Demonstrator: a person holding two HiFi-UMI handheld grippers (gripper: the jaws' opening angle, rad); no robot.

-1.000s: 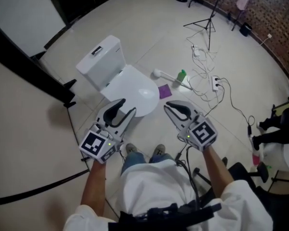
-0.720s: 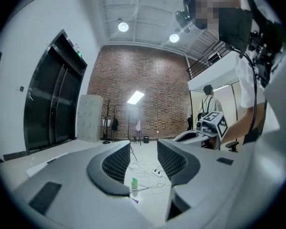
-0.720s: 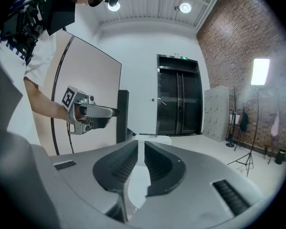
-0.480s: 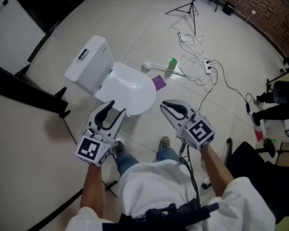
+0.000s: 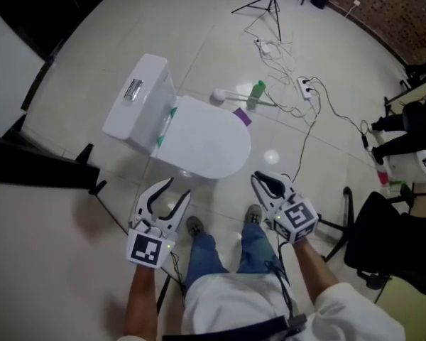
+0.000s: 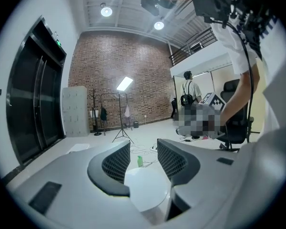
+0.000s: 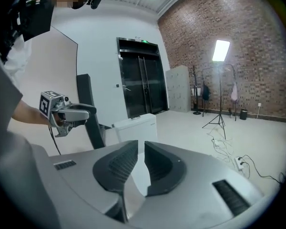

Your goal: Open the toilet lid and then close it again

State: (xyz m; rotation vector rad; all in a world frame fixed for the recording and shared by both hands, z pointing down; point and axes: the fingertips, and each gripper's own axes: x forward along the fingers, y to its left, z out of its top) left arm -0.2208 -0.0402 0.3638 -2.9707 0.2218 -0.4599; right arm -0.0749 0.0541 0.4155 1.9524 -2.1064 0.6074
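The white toilet stands on the tiled floor with its lid point(image 5: 202, 144) lying flat and shut, and the tank point(image 5: 138, 101) behind it at the upper left. My left gripper point(image 5: 177, 187) hovers just short of the bowl's front left edge, open and empty. Through its jaws in the left gripper view point(image 6: 143, 145) the lid point(image 6: 145, 187) shows below. My right gripper point(image 5: 261, 180) hangs off the bowl's front right, with jaws nearly together and nothing between them. In the right gripper view point(image 7: 140, 146) the tank point(image 7: 133, 127) lies ahead. Neither gripper touches the toilet.
A green bottle point(image 5: 255, 93), a white brush handle point(image 5: 227, 96) and a purple scrap point(image 5: 243, 116) lie right of the tank. Cables and a power strip point(image 5: 305, 87) trail beyond. A black chair point(image 5: 390, 251) stands at right, a black panel point(image 5: 42, 169) at left. The person's shoes point(image 5: 195, 227) are below the bowl.
Both grippers have dropped and drawn back from the bowl toward the person. The left jaws stay open, the right jaws stay nearly together. The lid stays down.
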